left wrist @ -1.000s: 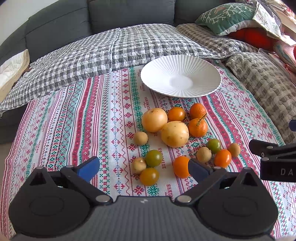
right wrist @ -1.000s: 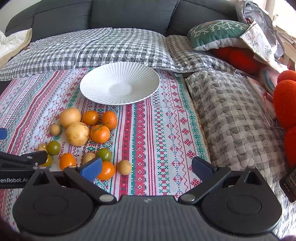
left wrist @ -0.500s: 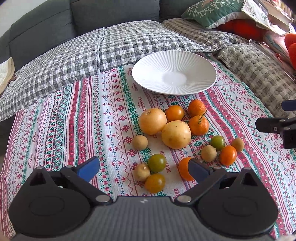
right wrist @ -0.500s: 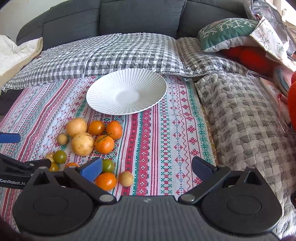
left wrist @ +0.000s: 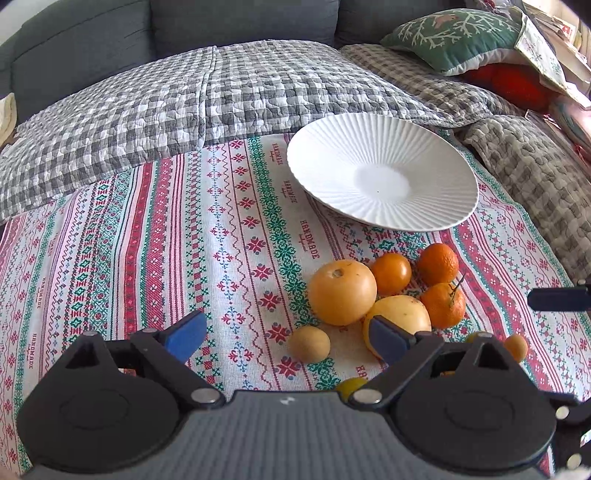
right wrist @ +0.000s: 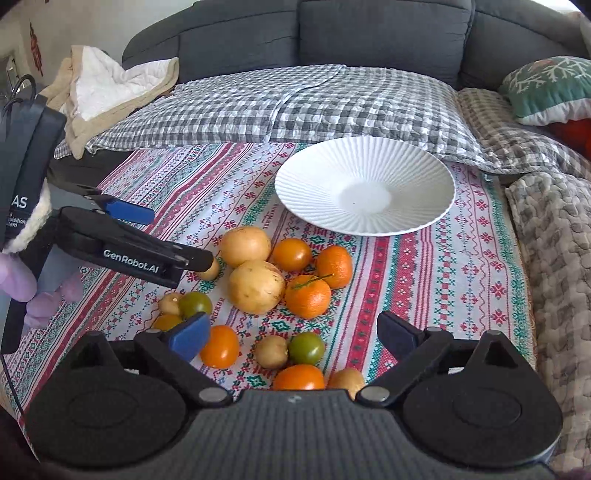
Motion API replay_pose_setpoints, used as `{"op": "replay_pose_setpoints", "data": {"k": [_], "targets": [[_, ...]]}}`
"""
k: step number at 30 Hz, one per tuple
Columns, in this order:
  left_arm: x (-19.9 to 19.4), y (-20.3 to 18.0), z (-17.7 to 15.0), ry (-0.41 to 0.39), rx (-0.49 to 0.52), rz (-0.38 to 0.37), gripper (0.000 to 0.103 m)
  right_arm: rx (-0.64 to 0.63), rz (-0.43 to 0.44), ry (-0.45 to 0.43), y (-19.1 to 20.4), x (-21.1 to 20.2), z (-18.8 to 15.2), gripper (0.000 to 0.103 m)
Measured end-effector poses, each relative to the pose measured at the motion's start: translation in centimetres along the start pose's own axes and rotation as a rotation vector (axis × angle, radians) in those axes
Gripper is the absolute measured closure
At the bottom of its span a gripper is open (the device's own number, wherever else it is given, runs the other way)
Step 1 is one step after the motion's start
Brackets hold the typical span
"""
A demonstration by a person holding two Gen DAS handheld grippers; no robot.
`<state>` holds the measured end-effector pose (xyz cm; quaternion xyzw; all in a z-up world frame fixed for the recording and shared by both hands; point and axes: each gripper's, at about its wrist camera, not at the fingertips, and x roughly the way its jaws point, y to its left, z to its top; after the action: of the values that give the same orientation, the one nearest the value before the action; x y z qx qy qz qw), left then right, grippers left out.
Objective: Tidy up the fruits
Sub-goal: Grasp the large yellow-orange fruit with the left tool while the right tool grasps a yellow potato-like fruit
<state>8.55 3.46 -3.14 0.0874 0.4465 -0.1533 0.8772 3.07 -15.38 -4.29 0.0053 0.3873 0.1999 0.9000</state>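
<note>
A grey sofa backs a patterned tablecloth where a white ribbed plate sits bare, just beyond a loose cluster of fruits: 2 large yellow ones, oranges, small green and tan pieces. The left gripper and right gripper hover over the cluster, fingers wide though just narrowing, gripping nothing, small fruits lying beneath the gaps.

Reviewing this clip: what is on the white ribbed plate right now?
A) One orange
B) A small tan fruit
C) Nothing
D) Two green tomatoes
C: the white plate sits bare on the patterned cloth, and all the fruit, like the stemmed orange, lies on the cloth in front of it.
</note>
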Motion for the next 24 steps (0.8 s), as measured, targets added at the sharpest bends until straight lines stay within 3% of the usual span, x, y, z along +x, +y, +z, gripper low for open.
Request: {"op": "replay_pose_setpoints", "data": {"k": [3, 5, 13, 17, 24], "targets": [[0.7, 0.8, 0.4, 0.003, -0.06, -0.044, 0.021, 0.005, 0.07, 0.057, 1.1, 1.6, 0.5, 0.034], [1.0, 1.2, 0.6, 0.002, -0.096, -0.085, 0.025, 0.021, 0.111, 0.07, 1.5, 2.2, 0.7, 0.04], [2.6, 1.3, 0.9, 0.001, -0.178, -0.194, 0.038, 0.059, 0.124, 0.09, 2.0, 4.7, 1.3, 0.046], [3.2, 0.8, 1.0, -0.012, -0.186, -0.209, 0.039, 0.074, 0.081, 0.081, 2.0, 5.6, 1.5, 0.046], [4.5, 0.4, 0.9, -0.012, -0.181, -0.209, 0.051, 0.131, 0.047, 0.017, 1.5, 6.8, 1.6, 0.048]]}}
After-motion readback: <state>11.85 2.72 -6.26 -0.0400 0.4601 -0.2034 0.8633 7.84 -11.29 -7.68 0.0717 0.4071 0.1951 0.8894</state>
